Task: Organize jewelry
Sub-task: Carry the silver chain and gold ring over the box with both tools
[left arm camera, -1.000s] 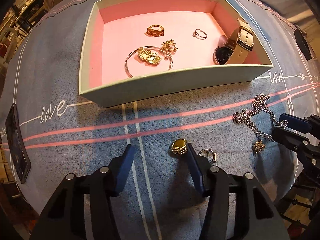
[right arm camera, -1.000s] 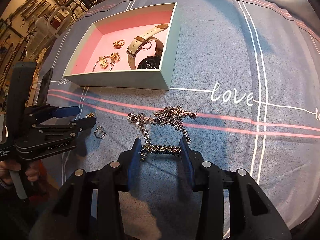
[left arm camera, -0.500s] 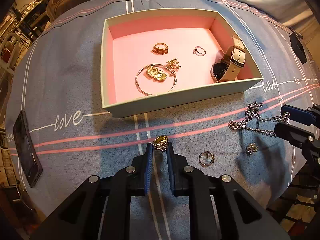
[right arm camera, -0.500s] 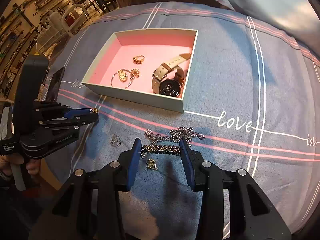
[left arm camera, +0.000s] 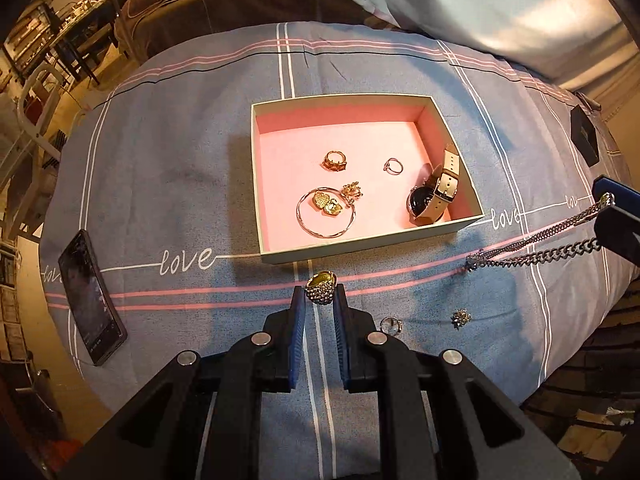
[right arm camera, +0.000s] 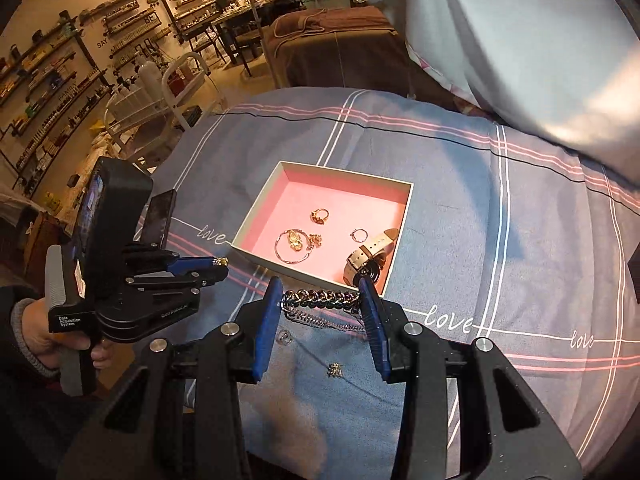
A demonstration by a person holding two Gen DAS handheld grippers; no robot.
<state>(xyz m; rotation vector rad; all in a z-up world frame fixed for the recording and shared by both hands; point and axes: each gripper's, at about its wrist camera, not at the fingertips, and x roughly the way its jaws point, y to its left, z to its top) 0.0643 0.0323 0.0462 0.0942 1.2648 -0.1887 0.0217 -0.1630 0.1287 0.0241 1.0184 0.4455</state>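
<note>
My left gripper [left arm camera: 320, 294] is shut on a chunky gold ring [left arm camera: 321, 287], held above the blue-grey bedspread just in front of the pink-lined box [left arm camera: 360, 246]. My right gripper [right arm camera: 322, 298] is shut on a silver chain [right arm camera: 320, 298] stretched between its blue pads; the rest of the chain [left arm camera: 532, 250] hangs down towards the cloth. In the box lie a gold ring [left arm camera: 335, 159], a thin ring [left arm camera: 393, 166], a bangle with heart charms [left arm camera: 326, 214] and a beige-strapped watch [left arm camera: 434, 196]. A small silver ring [left arm camera: 390, 325] and a small flower-shaped piece [left arm camera: 461, 317] lie loose on the cloth.
A dark phone [left arm camera: 90, 296] lies on the cloth at the left. A small black box [left arm camera: 584, 136] sits near the far right edge. A pale pillow [left arm camera: 500, 12] lies behind the bedspread. A hand [right arm camera: 48, 340] grips the left tool's handle; shelves and a white rack [right arm camera: 176, 92] stand beyond.
My left gripper closed on the gold ring and lifted it off the cloth. My right gripper rose with the chain, pulling it up from its pile.
</note>
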